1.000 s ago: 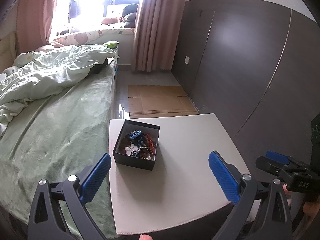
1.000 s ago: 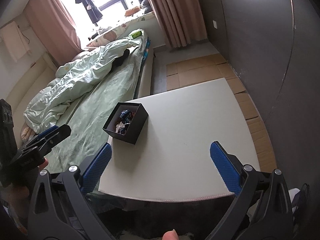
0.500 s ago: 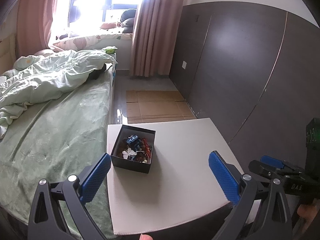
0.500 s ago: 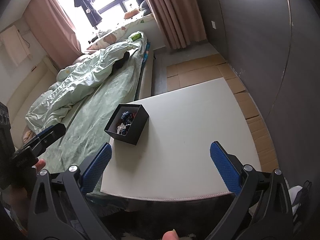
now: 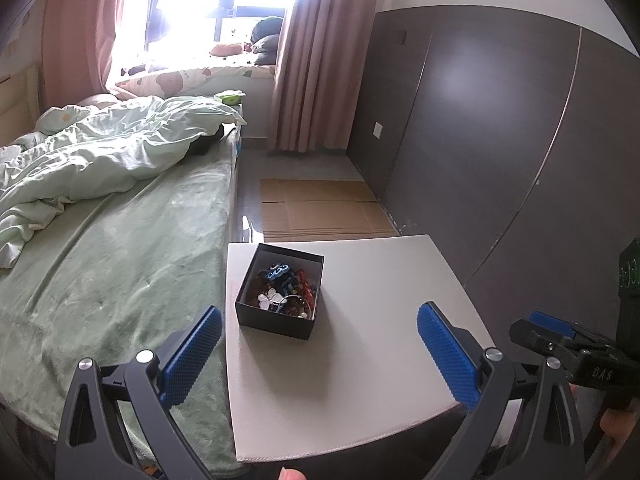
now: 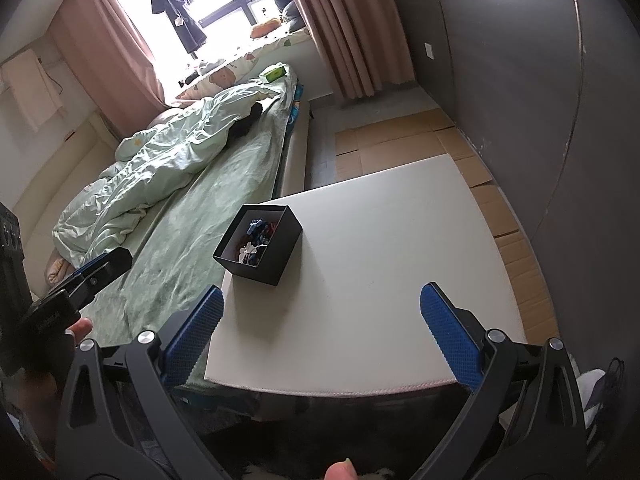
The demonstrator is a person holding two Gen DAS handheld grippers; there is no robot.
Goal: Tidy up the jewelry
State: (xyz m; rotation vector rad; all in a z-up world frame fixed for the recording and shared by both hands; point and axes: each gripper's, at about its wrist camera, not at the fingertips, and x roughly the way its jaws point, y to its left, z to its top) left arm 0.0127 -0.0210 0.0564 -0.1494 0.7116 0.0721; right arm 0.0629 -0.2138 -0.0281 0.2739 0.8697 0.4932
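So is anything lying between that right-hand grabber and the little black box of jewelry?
Nothing: in the right wrist view, only bare white tabletop stretches between the open right gripper and the black square box of jewelry.

The jewelry (image 5: 282, 293) in the box (image 5: 276, 326) is a small tangle — single pieces cannot be told apart, and the box's near wall hides the lowest. The table (image 6: 360, 280) near edge sits behind both grippers' fingers — the window (image 5: 192, 4) is blown out.
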